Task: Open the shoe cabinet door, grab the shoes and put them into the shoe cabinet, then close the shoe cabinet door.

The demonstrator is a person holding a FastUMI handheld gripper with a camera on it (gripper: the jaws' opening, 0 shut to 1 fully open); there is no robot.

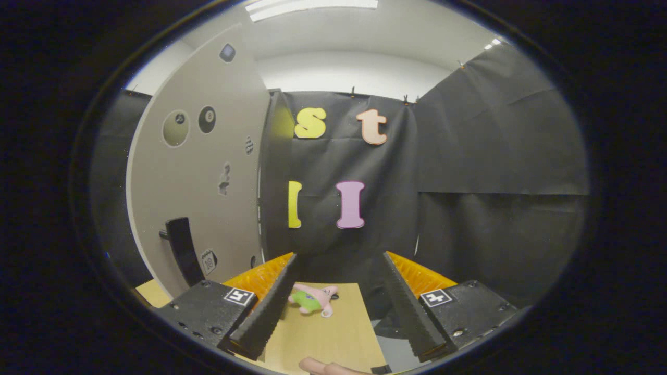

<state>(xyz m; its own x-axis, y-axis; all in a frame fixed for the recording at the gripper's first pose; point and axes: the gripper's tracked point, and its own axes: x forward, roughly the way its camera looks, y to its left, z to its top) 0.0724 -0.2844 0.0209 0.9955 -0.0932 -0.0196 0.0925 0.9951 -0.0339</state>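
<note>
The shoe cabinet's grey door (198,172) rises tall to the left of my fingers. It carries several small stickers and a black handle (181,249) low down, just beyond the base of the left finger. I cannot tell whether the door is swung out or flush with the cabinet. My gripper (340,255) is open, with its fingers spread wide and nothing between them. It points at the black cloth wall, apart from the door.
A light wooden tabletop (333,333) lies below, between the fingers. A small pink and green plush toy (312,300) rests on it near the left finger. A person's fingertip (323,367) shows at the near edge of the table. Black cloth wall (495,182) closes the back and right.
</note>
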